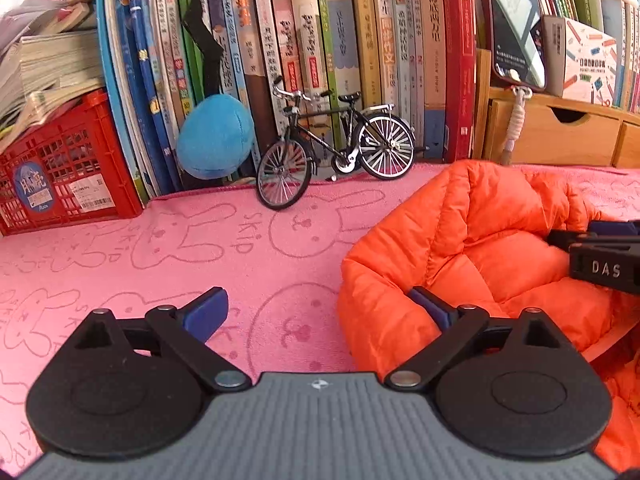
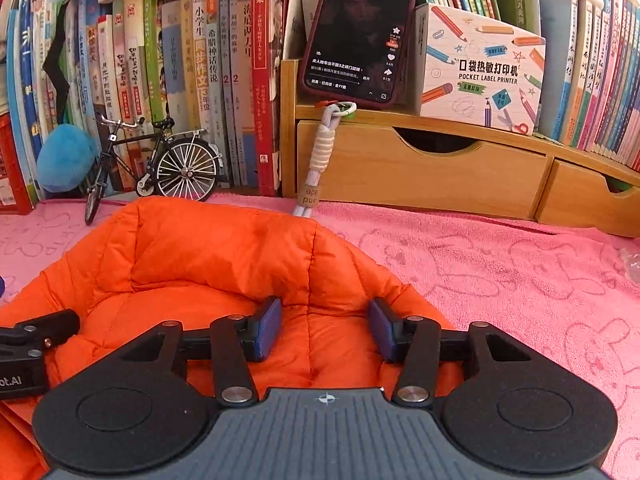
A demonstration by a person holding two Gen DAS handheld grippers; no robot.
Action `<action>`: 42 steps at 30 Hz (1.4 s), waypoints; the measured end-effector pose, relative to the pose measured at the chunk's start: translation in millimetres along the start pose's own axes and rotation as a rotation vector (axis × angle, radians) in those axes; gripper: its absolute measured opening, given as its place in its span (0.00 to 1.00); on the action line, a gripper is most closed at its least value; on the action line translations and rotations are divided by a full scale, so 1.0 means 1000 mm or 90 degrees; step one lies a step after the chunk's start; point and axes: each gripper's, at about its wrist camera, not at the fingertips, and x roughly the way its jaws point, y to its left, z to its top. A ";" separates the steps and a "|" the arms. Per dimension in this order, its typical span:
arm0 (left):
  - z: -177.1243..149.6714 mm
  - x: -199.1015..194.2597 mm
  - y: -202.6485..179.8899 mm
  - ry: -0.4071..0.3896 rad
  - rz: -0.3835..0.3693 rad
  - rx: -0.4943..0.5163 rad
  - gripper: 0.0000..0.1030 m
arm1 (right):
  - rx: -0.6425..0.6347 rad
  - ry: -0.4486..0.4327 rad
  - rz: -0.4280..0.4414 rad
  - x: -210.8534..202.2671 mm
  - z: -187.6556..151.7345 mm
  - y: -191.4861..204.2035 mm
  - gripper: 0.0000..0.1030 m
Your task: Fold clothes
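Note:
An orange puffer jacket (image 2: 224, 264) lies crumpled on the pink bunny-print towel (image 2: 500, 272). In the right wrist view my right gripper (image 2: 325, 328) sits on the jacket's near part. Its blue pads press a puffy fold of the fabric from both sides. In the left wrist view the jacket (image 1: 480, 248) fills the right half. My left gripper (image 1: 318, 310) stands wide open at the jacket's left edge. Its right finger lies against the orange fabric and its left finger is over bare towel (image 1: 160, 256). The right gripper (image 1: 600, 264) shows at the right edge.
A row of books (image 1: 360, 60) lines the back. In front of it stand a model bicycle (image 1: 332, 152), a blue plush (image 1: 214, 136) and a red crate (image 1: 60, 168). A wooden drawer unit (image 2: 420, 168) holds a phone (image 2: 356, 32) and a printer box (image 2: 480, 68).

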 end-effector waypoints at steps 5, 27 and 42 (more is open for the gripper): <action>0.038 -0.004 -0.011 -0.049 0.033 0.033 0.91 | 0.006 0.002 0.005 0.000 0.001 -0.001 0.49; 0.032 0.033 0.000 -0.104 0.055 0.046 0.62 | 0.009 0.004 0.008 0.001 0.004 -0.001 0.51; 0.012 0.045 -0.031 -0.040 0.029 0.205 0.75 | 0.010 0.005 0.009 0.001 0.005 -0.001 0.52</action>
